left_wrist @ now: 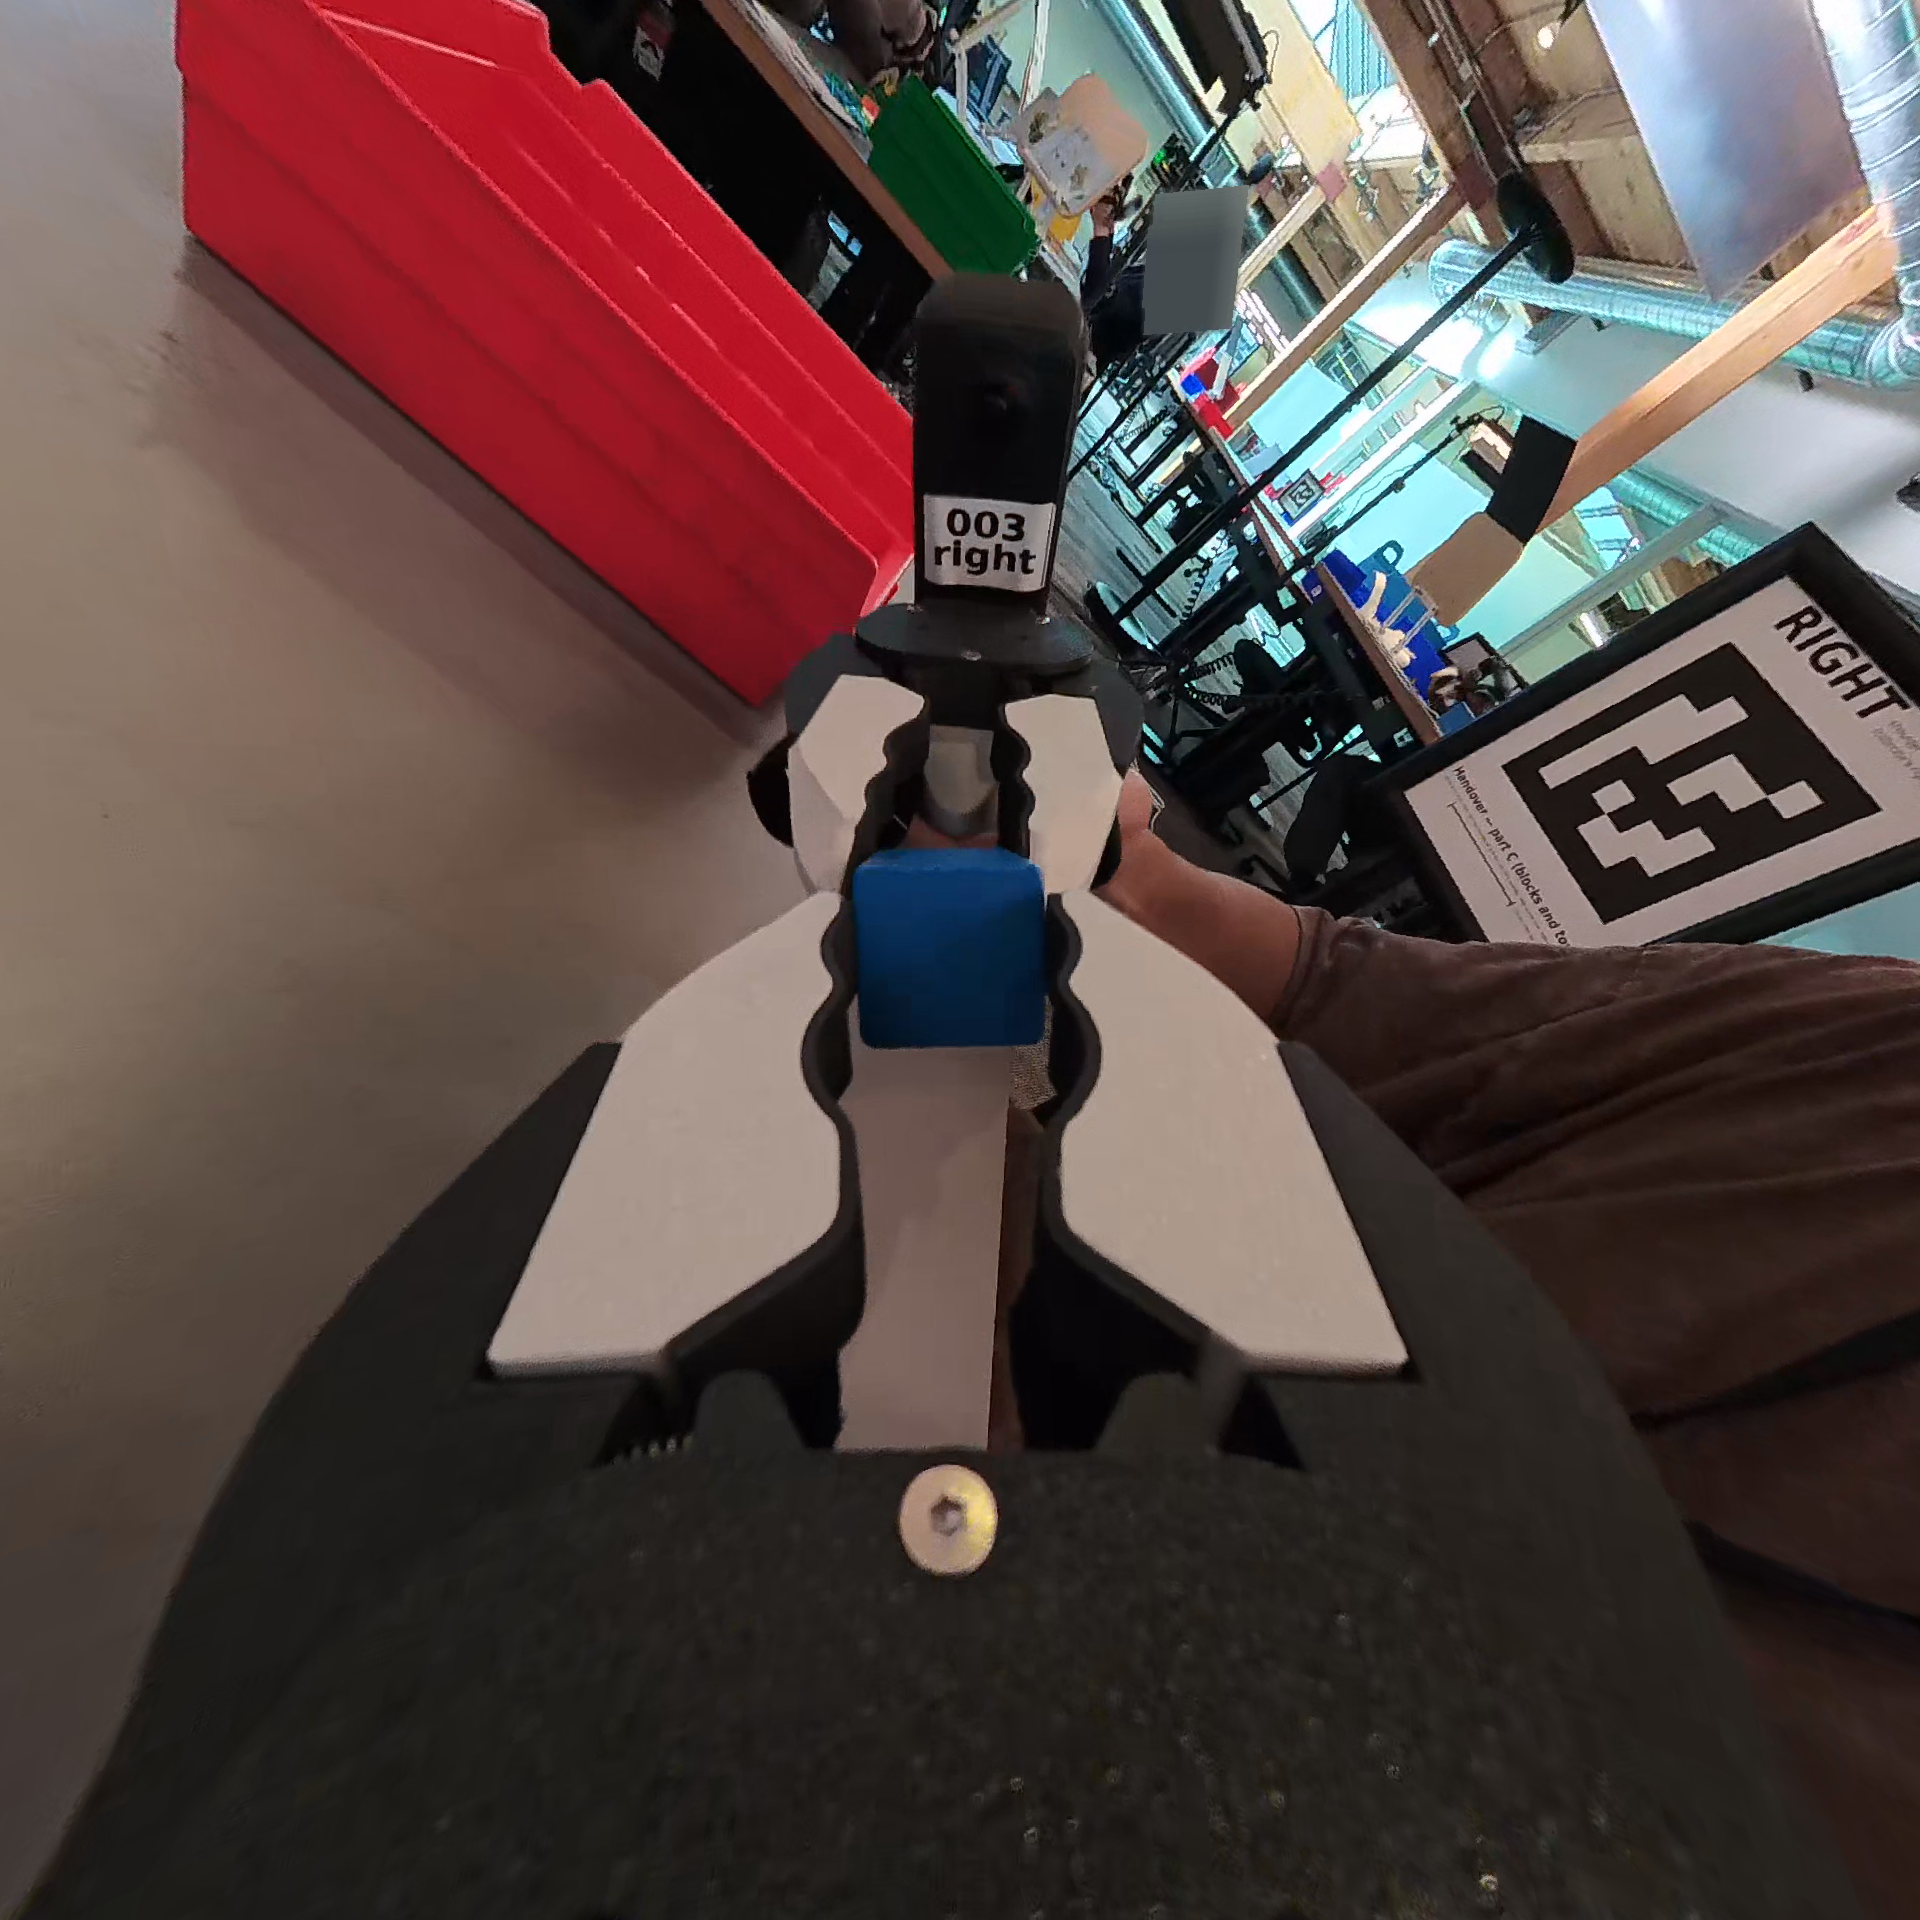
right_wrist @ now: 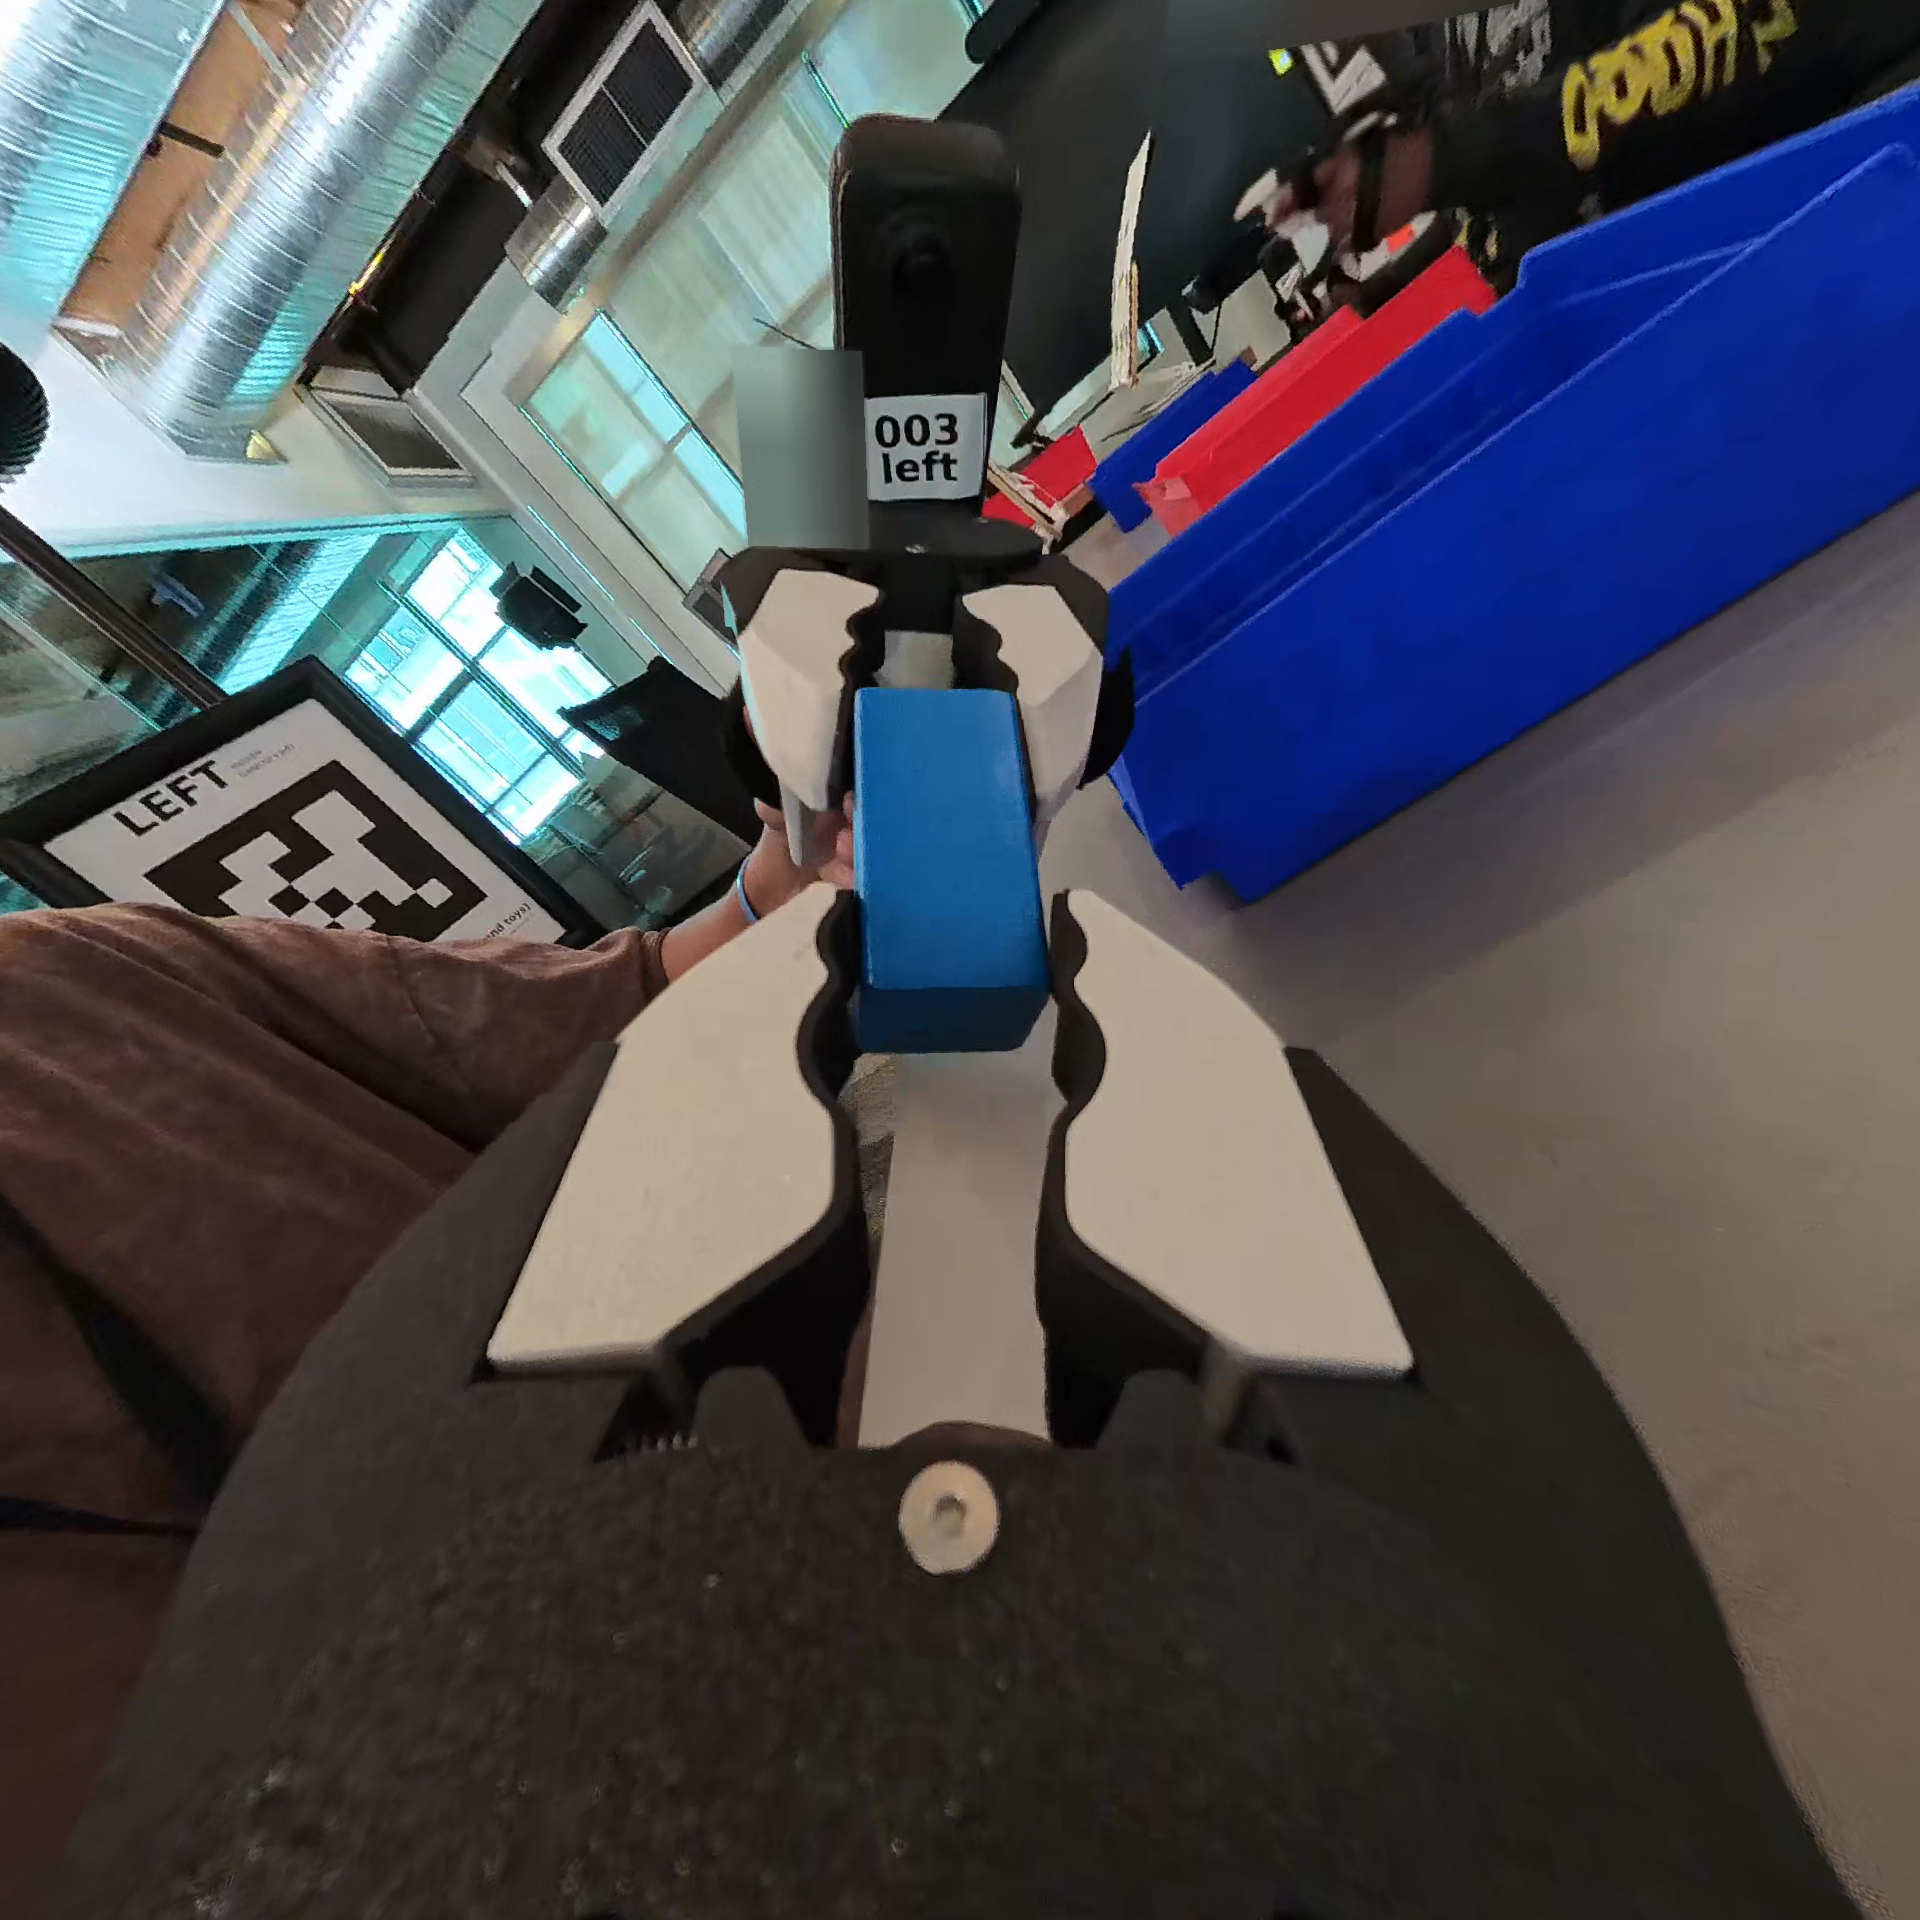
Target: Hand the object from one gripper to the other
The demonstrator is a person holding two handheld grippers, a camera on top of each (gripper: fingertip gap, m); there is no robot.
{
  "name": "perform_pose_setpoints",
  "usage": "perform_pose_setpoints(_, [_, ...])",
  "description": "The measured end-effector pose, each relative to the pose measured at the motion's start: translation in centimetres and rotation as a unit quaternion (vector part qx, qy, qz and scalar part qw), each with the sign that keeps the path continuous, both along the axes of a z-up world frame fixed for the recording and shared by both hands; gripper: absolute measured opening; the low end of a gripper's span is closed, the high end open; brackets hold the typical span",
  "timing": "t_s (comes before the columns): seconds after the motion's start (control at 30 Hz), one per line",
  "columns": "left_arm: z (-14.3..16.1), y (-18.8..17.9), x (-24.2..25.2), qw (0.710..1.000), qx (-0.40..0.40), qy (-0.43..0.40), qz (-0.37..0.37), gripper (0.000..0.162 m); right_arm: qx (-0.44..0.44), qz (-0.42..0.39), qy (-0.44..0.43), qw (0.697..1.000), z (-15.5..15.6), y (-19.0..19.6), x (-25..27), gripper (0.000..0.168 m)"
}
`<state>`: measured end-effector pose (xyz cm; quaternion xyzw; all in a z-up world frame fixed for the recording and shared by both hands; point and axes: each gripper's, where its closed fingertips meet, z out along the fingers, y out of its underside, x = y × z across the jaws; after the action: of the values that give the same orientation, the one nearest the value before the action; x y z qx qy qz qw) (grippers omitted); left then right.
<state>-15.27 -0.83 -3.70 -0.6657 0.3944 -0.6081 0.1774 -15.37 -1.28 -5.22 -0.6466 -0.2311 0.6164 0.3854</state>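
A blue rectangular block is held in the air between the two grippers, which face each other tip to tip. My left gripper is shut on one end of it. My right gripper is shut on the other end of the block. In the left wrist view the right gripper shows just beyond the block. In the right wrist view the left gripper clasps the far end. A hand shows behind each far gripper.
Stacked red bins stand on the grey table on the left gripper's side. Blue bins stand on the right gripper's side. Framed marker boards stand near the table's edge. A brown sleeve crosses below.
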Motion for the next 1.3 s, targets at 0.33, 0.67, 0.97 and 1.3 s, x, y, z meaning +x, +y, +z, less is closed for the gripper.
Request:
perform_pose_setpoints(0.33, [1.5,-1.0,-5.5,0.991,0.045,-0.038,0.120,0.059,0.123,-0.194,-0.139,0.963,9.1,1.4,10.4,0.035])
perform_pose_setpoints(0.67, [-4.5,-4.8,-6.5,0.984,0.040,-0.006,0.172,0.047,-0.028,-0.384,-0.522,0.761,-0.2,7.9,36.1,0.035])
perform_pose_setpoints(0.97, [-6.6,-6.6,-4.8,0.981,0.129,0.061,0.131,0.045,-0.082,-0.239,-0.601,0.759,-11.2,9.5,33.5,0.035])
perform_pose_setpoints(1.3, [-6.8,-6.2,-5.0,0.987,0.083,0.050,0.128,0.045,-0.109,-0.223,-0.572,0.782,-13.3,9.6,32.9,0.035])
